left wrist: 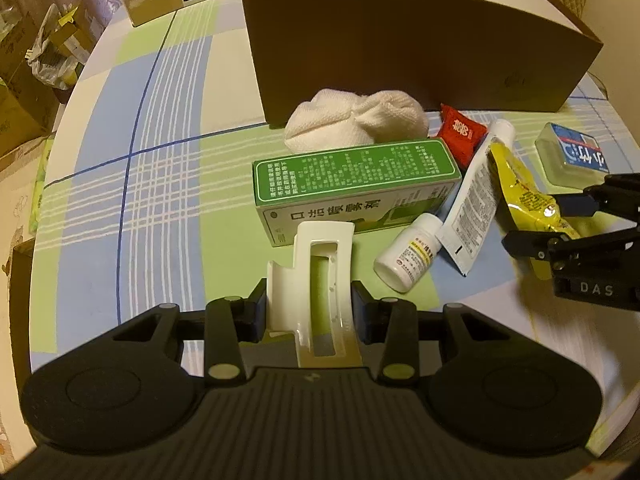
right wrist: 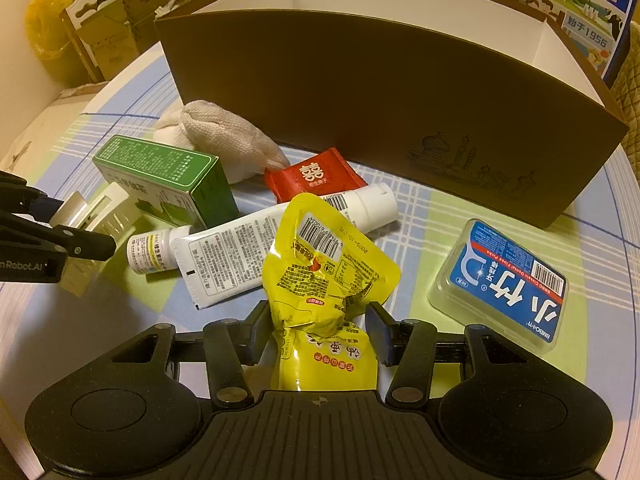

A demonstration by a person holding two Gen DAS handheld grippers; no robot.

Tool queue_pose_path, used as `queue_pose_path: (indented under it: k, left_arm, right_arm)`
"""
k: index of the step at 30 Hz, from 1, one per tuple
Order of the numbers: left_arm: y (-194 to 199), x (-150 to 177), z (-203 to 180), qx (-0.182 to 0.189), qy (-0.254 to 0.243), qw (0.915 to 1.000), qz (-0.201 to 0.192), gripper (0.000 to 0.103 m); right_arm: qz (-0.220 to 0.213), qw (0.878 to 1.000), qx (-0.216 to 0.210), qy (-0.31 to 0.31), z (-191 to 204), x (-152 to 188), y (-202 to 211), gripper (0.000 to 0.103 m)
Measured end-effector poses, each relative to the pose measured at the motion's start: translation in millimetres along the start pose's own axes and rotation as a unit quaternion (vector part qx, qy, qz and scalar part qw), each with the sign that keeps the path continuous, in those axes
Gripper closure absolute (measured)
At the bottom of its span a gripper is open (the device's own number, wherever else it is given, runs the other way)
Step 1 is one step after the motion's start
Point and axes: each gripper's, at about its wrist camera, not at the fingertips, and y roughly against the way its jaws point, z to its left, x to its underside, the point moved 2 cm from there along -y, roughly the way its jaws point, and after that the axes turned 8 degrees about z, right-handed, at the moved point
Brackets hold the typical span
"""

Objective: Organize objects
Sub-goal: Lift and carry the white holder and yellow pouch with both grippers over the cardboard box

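The left hand-held gripper [left wrist: 310,306] clamps a cream plastic hair claw [left wrist: 314,280]. The right hand-held gripper [right wrist: 318,330] pinches a crumpled yellow snack pouch [right wrist: 324,276] with a barcode, mid-surface before the brown box [right wrist: 384,92]. Near the surface's right edge, a blue-labelled floss-pick case [right wrist: 504,284] reads "Dental Floss Picks".

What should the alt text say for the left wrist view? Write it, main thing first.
The left gripper is closed on a white hair claw clip just above a plaid tablecloth. Beyond lie a green box, a small white bottle, a white tube, and a brown cardboard box.
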Motion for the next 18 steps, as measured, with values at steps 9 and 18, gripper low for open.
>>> queue_pose_path:
  k: [9, 18]
  left_arm:
    - [13, 3, 3, 0.006, 0.003, 0.9997, -0.022, 0.067]
    - [24, 5, 5, 0.016, 0.005, 0.9991, -0.039, 0.067]
  right_arm:
    - [0.002, 1.0, -0.01, -0.01, -3, 3, 5, 0.057]
    - [-0.009, 1.0, -0.019, -0.007, -4, 3, 16, 0.061]
